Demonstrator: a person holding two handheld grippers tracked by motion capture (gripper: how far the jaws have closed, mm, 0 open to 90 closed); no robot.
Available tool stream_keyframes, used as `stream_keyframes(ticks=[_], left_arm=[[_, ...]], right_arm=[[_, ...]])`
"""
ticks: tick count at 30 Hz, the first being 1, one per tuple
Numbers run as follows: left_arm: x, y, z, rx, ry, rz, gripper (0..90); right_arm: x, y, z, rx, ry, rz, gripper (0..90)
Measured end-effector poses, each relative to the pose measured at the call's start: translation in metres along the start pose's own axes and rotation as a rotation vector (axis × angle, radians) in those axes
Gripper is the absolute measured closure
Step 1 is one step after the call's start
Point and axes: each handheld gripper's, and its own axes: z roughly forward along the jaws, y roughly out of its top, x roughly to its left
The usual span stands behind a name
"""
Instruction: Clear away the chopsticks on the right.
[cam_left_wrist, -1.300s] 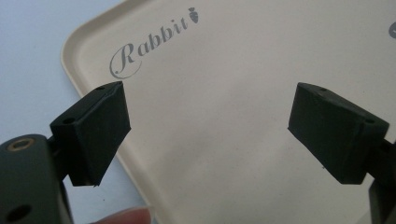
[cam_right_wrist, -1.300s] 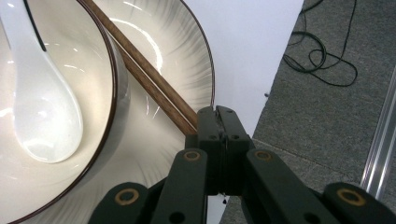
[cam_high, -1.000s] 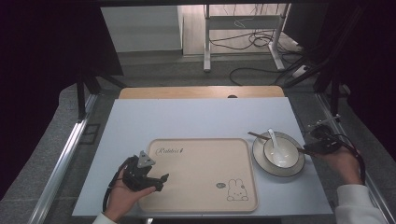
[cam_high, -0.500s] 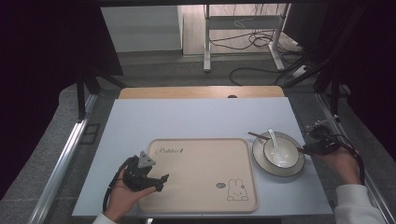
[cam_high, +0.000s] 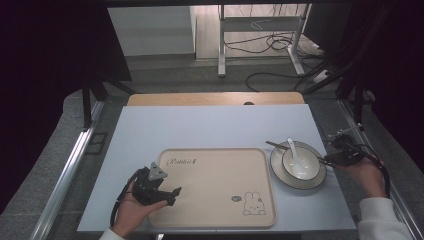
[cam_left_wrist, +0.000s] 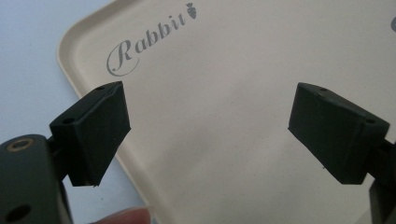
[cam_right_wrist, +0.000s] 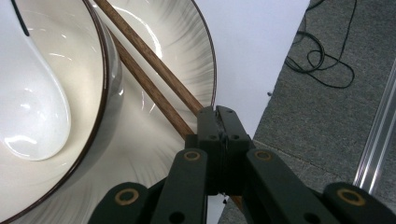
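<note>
At the left of the pale blue surface, the left gripper rests in a hand at the near left corner of the tray, its jaws spread wide with nothing between them. In the left gripper view those jaws hover over the tray's beige face near the word "Rabbit". A small rabbit drawing marks the tray's near right corner. Just right of the tray stands a plate that carries a white bowl, and a white spoon lies in the bowl. A pair of brown chopsticks lies across the plate behind the bowl. At the far right, the right gripper is clenched on the chopsticks' near end, at the plate's right rim.
</note>
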Motion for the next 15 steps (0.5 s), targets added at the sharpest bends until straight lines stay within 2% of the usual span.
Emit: stream_keyframes(ticks=[7, 8, 11, 13, 15], left_arm=[[0.0, 0.0, 0.0, 0.003, 0.0, 0.003, 12.6], [0.0, 0.0, 0.0, 0.003, 0.001, 0.002, 12.6], [0.0, 0.0, 0.0, 0.002, 0.004, -0.003, 12.6], [0.001, 0.0, -0.001, -0.003, 0.007, -0.007, 12.5], [0.001, 0.0, -0.001, -0.002, 0.01, -0.009, 12.5]], right_arm=[[-0.001, 0.0, -0.002, -0.003, 0.006, -0.004, 87.0], [-0.002, 0.0, -0.004, -0.01, 0.012, -0.008, 84.3], [-0.006, 0.001, -0.013, -0.034, 0.019, -0.026, 66.4], [-0.01, 0.003, -0.018, -0.032, -0.001, -0.069, 57.2], [-0.011, 0.005, -0.017, -0.012, -0.016, -0.112, 54.4]])
